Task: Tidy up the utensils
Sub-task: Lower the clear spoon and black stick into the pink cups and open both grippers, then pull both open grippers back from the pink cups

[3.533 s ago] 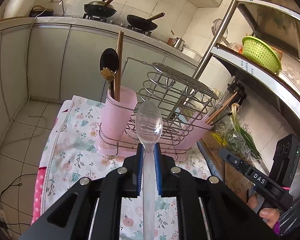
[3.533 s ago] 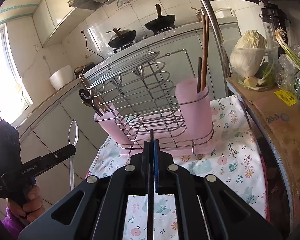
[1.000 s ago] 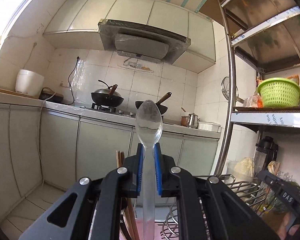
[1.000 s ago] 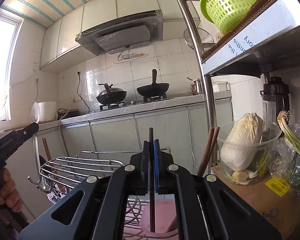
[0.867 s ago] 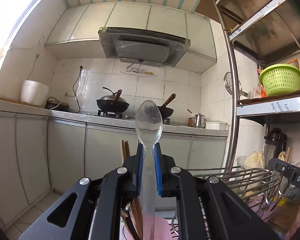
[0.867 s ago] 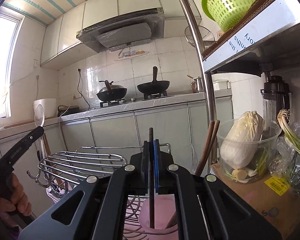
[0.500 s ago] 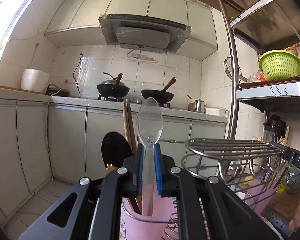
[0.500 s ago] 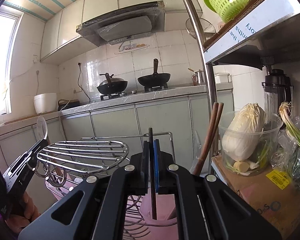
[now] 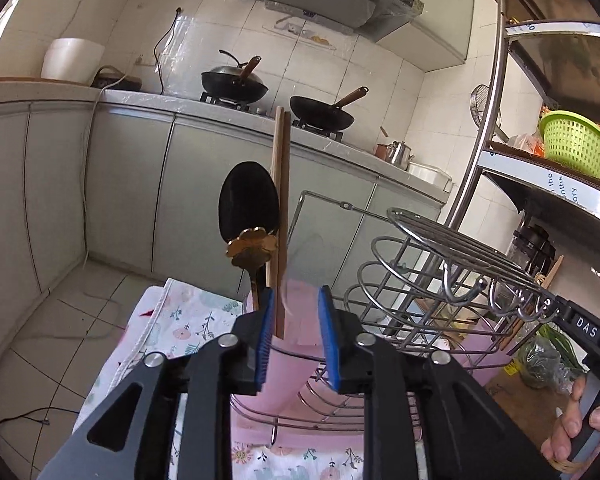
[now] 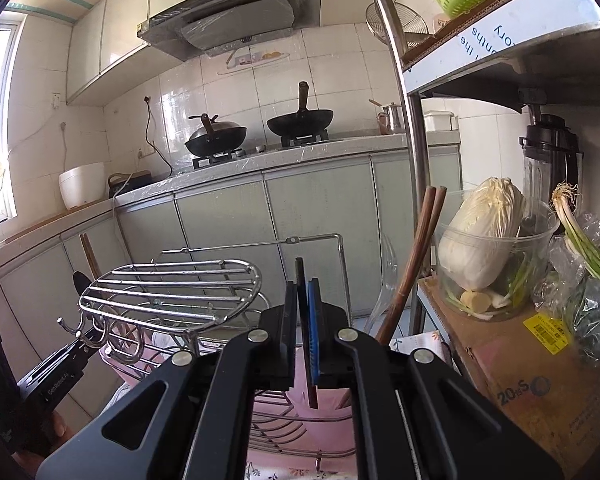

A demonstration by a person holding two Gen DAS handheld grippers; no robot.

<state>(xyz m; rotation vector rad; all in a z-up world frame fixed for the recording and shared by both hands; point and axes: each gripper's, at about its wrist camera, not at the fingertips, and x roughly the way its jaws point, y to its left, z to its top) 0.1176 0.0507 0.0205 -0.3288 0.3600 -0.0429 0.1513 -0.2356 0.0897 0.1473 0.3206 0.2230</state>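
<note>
My left gripper [image 9: 296, 312] is open just above a pink utensil cup [image 9: 284, 364] at the left end of a wire dish rack [image 9: 420, 276]. A clear plastic spoon [image 9: 312, 264] stands in that cup between my jaws, beside a black spoon [image 9: 249, 205], a gold flower-tipped utensil [image 9: 252, 246] and wooden chopsticks [image 9: 279, 200]. My right gripper [image 10: 305, 312] is shut on a dark chopstick [image 10: 300, 280] above the other pink cup [image 10: 324, 400], which holds brown chopsticks [image 10: 416, 256] and a clear spoon [image 10: 388, 276].
The rack [image 10: 172, 284] stands on a floral cloth [image 9: 188, 328]. A steel shelf post [image 10: 408, 128], a tub with cabbage [image 10: 488, 240], scallions and a cardboard box [image 10: 512, 364] stand to the right. Woks [image 9: 236, 88] sit on the far counter.
My left gripper came down over the left pink cup and opened, letting go of the clear spoon, which now stands in the cup. My right gripper sank a little toward the right cup, still shut.
</note>
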